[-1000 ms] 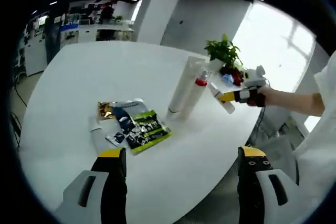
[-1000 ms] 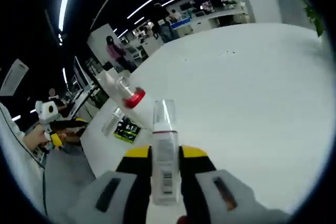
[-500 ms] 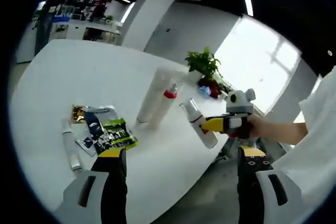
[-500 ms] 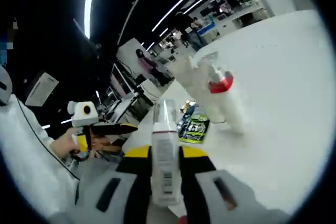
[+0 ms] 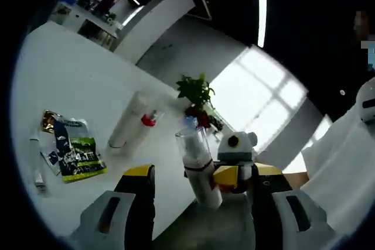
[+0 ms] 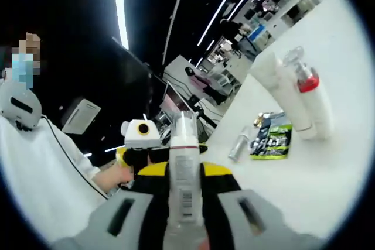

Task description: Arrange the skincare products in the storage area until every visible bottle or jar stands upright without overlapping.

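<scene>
Clamping the slim white pump bottle with a clear cap (image 6: 183, 168) mid-body at lower centre, the right gripper (image 6: 184, 175) holds it off the white round counter (image 5: 70, 86). It looks light, rigid and slick; grip the body, not the cap. The left gripper (image 5: 202, 177) gapes empty.

White table (image 5: 64, 86), bright window (image 5: 258, 100), potted plant (image 5: 196, 91), ceiling light strips (image 6: 122, 4).

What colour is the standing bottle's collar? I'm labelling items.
Red collar, clearest in the right gripper view.
</scene>
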Motion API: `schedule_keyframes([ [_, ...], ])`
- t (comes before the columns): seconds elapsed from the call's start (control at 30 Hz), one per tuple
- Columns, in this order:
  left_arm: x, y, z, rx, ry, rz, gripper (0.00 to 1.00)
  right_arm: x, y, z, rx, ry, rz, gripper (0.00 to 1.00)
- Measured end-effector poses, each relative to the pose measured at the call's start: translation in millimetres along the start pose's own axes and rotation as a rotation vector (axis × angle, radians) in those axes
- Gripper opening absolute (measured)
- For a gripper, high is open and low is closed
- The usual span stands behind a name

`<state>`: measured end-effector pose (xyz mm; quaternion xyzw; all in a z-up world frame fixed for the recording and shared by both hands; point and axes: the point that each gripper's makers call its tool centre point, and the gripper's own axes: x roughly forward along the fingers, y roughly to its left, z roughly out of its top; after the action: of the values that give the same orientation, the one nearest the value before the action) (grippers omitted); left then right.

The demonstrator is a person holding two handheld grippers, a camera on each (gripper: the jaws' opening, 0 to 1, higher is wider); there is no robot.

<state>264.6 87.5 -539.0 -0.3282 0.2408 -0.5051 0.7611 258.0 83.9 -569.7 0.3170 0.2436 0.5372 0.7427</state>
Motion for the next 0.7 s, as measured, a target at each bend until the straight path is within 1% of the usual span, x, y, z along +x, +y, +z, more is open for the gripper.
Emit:
schedule_keyframes([
  [0.03,0.3,-0.6,-0.7,-0.005,0.000,-0.005,0.58,0.2,1.9,-0.6,0.002,-0.001,0.004,0.20],
  [0.07,1.0,-1.6,-2.2,-0.007,0.002,-0.012,0.54,0.2,7.2,-1.3,0.011,-0.006,0.026,0.20],
  [0.17,4.1,-4.3,-9.7,-0.004,0.022,-0.027,0.49,-0.4,19.9,-1.3,0.028,-0.019,0.072,0.20],
  [0.23,6.0,-8.1,-14.8,-0.015,0.036,-0.049,0.47,-1.1,27.7,-1.6,0.027,-0.020,0.092,0.20],
  [0.27,6.7,-10.3,-16.1,-0.020,0.038,-0.061,0.44,-1.6,30.7,-1.9,0.032,-0.020,0.103,0.20],
  [0.33,8.3,-19.4,-15.1,-0.044,0.021,-0.107,0.38,-2.8,35.6,-3.3,0.033,-0.017,0.112,0.20],
  [0.43,10.5,-29.8,-12.1,-0.049,0.000,-0.155,0.24,-6.4,40.7,-6.3,0.027,-0.007,0.118,0.20],
  [0.47,10.8,-29.9,-12.0,-0.048,-0.001,-0.154,0.19,-7.5,42.2,-6.9,0.022,-0.006,0.122,0.20],
  [0.5,12.6,-29.7,-12.7,-0.034,0.003,-0.148,0.19,-8.3,43.9,-5.9,0.025,-0.015,0.121,0.20],
  [0.57,16.0,-31.2,-13.4,-0.029,0.013,-0.143,0.19,-9.1,43.8,-6.2,0.021,-0.017,0.113,0.20],
  [0.6,16.7,-30.0,-14.5,-0.019,0.022,-0.131,0.19,-9.5,37.1,-6.5,-0.039,-0.018,0.078,0.20],
  [0.63,17.2,-24.7,-15.6,0.010,0.031,-0.095,0.19,-9.8,34.3,-6.7,-0.053,-0.018,0.064,0.20],
  [0.7,17.0,-14.8,-19.6,0.089,0.073,-0.025,0.18,-10.8,21.8,-9.8,-0.144,0.004,-0.014,0.23],
])
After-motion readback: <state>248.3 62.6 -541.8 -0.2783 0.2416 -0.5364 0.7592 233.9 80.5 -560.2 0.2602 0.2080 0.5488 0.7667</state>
